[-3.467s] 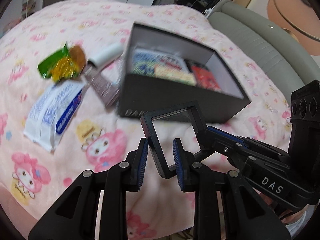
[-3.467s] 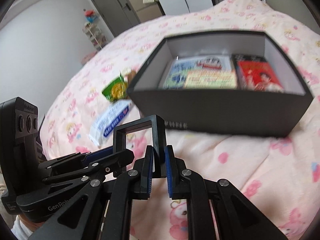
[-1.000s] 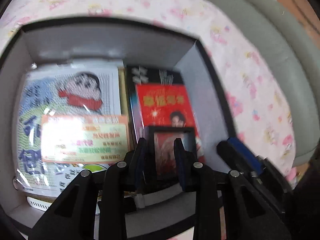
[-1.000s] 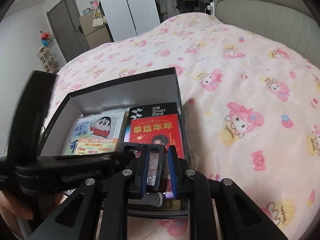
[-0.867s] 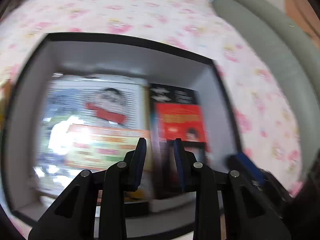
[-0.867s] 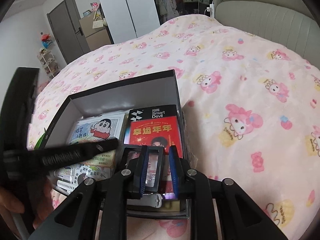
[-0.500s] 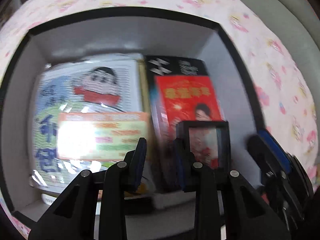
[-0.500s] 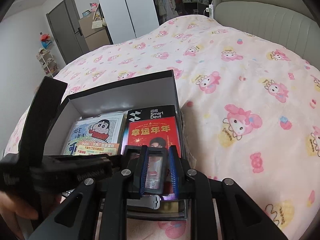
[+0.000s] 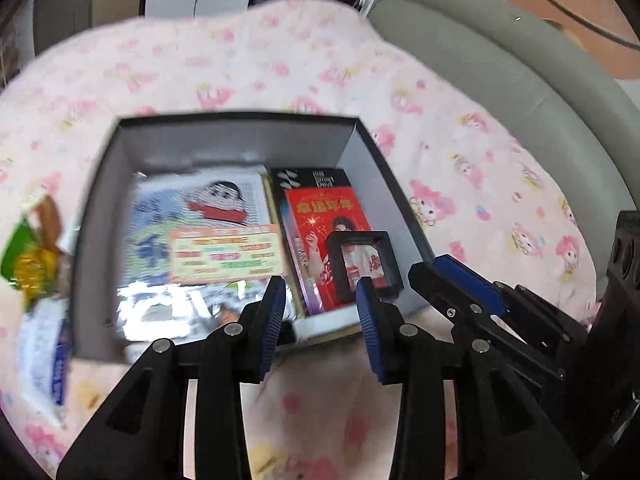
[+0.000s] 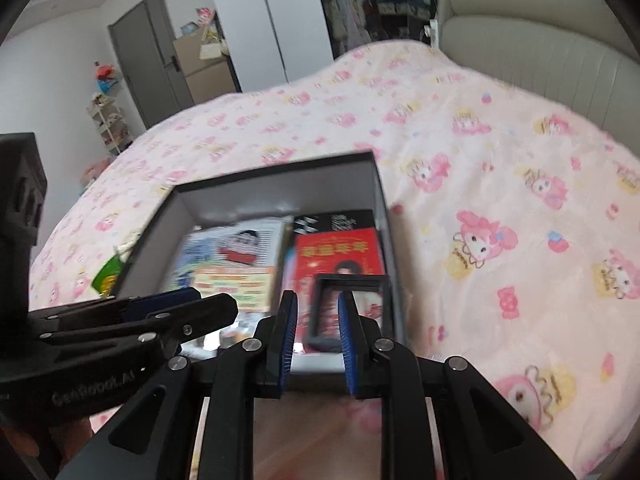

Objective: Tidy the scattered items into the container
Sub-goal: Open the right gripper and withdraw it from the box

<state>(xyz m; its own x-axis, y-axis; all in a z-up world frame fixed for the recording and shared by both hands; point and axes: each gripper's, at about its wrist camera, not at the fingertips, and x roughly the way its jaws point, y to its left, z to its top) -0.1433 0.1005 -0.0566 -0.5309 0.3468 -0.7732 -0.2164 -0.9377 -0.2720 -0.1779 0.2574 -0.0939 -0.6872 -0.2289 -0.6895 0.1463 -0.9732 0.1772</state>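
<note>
A black open box (image 9: 240, 144) sits on the pink cartoon blanket (image 9: 480, 184). Inside lie a cartoon-print packet (image 9: 200, 208), a red box (image 9: 324, 212) and, on top of it in the near right corner, a small black square frame (image 9: 362, 236). My left gripper (image 9: 320, 304) hangs over the box's near wall, its jaws opening with nothing between them. My right gripper (image 10: 318, 320) hovers just in front of the frame (image 10: 352, 280), its pads a little apart and empty. A green snack packet (image 9: 20, 256) and a white-and-blue packet (image 9: 44, 352) lie outside the box at left.
A grey padded headboard (image 9: 500, 72) curves round the bed's far right side. The blanket stretches right of the box (image 10: 500, 240). A door and wardrobes (image 10: 260, 40) stand beyond the bed. The left gripper (image 10: 212, 306) crosses the right wrist view at lower left.
Both grippers carried the black frame from the blanket into the box. The left gripper let go of it, and both have drawn back and upward; the left jaws have widened.
</note>
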